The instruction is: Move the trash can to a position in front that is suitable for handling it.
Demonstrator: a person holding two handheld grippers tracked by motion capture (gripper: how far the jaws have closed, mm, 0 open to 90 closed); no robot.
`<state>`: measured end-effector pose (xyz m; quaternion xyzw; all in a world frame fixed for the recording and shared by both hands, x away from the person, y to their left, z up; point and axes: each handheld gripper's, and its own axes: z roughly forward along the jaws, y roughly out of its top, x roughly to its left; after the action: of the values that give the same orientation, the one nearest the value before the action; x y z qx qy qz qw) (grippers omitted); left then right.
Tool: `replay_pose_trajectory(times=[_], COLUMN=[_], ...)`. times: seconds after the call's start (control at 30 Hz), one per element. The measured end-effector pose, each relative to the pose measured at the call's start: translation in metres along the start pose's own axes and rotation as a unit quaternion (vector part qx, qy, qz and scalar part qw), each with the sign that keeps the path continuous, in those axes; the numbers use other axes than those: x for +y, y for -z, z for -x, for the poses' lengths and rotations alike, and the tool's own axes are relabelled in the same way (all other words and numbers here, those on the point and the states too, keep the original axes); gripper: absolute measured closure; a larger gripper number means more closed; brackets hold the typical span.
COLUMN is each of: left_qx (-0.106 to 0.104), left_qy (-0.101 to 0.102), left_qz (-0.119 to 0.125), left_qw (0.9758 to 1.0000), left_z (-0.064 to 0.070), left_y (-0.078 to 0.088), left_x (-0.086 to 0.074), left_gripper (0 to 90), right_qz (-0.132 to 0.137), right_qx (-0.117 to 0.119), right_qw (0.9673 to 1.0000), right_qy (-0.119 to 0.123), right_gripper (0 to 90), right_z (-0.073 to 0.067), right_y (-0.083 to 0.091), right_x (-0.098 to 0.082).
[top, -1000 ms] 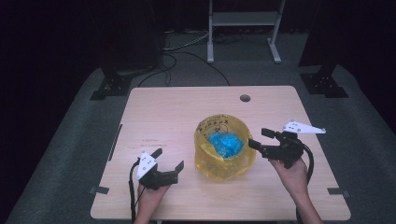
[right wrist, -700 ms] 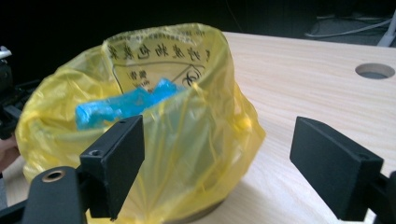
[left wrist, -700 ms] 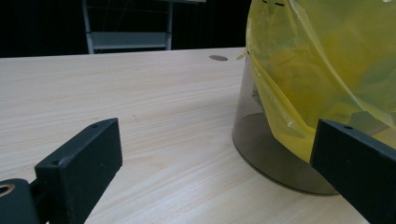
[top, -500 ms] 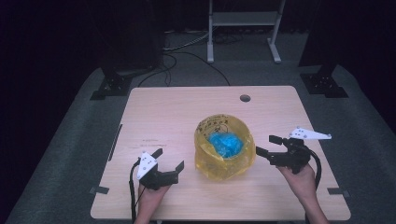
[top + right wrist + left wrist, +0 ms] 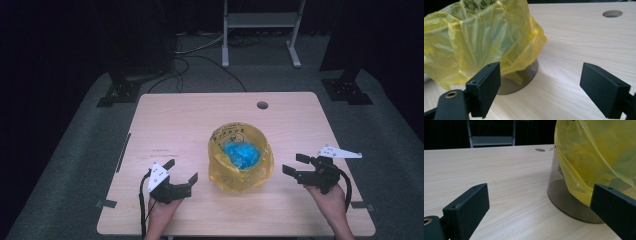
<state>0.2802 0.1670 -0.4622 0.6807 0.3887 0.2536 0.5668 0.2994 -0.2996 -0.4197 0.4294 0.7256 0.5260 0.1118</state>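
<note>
Both grippers low at the near table edge, nothing held: left gripper wide open, right gripper wide open, 1 each side of the bin. Small clear bin sits mid-table between them, yellow bag liner draped over its rim, blue crumpled item inside. Film looks thin, light, slippery, likely tears if yanked. Best grab: pinch the loose folded-over bag edge, not the rigid wall.

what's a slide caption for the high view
Two open claws, left and right, flank a yellow-bagged bin on a table.
</note>
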Motion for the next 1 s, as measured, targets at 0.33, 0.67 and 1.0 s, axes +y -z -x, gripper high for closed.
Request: replay_pose_trajectory(times=[0.33,0.67,1.0], left_qx=[-0.002,-0.022,-0.058], left_qy=[0.000,0.009,0.024], left_qz=[-0.001,0.015,0.045], left_qw=[1.0000,0.9996,0.9970], left_z=[0.000,0.006,0.015], left_y=[0.000,0.001,0.005], left_x=[0.000,0.007,0.026], left_gripper=[1.1,1.1,1.2], right_qz=[-0.007,-0.008,-0.003], right_qx=[-0.012,-0.021,-0.029], right_qw=[0.9998,0.9995,0.9993], right_qy=[-0.015,-0.022,-0.025], right_gripper=[16.4,16.4,16.5], right_z=[0.013,0.019,0.024], right_y=[0.006,0.013,0.020], right_x=[-0.017,-0.023,-0.027])
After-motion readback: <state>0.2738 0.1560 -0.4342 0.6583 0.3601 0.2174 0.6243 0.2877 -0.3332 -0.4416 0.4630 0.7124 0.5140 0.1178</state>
